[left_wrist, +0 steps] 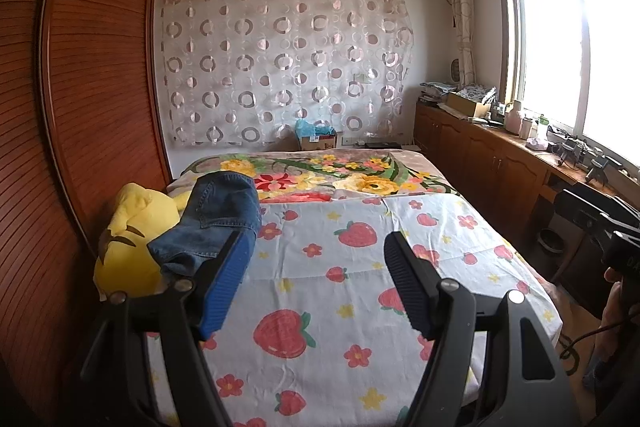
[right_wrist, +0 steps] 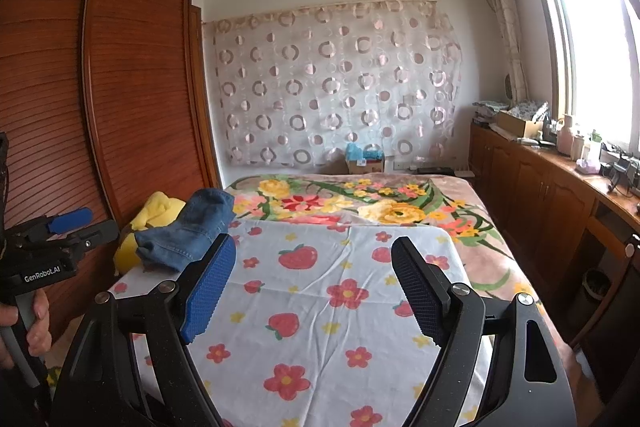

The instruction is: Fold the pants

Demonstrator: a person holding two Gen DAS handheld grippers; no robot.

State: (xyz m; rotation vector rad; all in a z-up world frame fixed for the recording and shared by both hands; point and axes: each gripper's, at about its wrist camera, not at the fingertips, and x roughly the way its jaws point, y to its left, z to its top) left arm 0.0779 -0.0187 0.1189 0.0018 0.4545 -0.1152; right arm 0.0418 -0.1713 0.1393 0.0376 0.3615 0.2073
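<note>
Blue denim pants [left_wrist: 216,223] lie in a bundle at the left side of the bed, resting against a yellow plush toy [left_wrist: 132,239]. They also show in the right wrist view [right_wrist: 188,231]. My left gripper [left_wrist: 316,247] is open and empty, held above the strawberry-print sheet [left_wrist: 360,287], with the pants just beyond its left finger. My right gripper [right_wrist: 314,251] is open and empty above the same sheet [right_wrist: 320,307], to the right of the pants. The left gripper also shows at the left edge of the right wrist view [right_wrist: 76,223].
A brown slatted wardrobe [left_wrist: 80,107] runs along the bed's left side. A floral blanket [left_wrist: 340,179] covers the bed's far half. A wooden cabinet [left_wrist: 500,155] with clutter stands along the right under the window. A cardboard box [left_wrist: 318,141] sits behind the bed.
</note>
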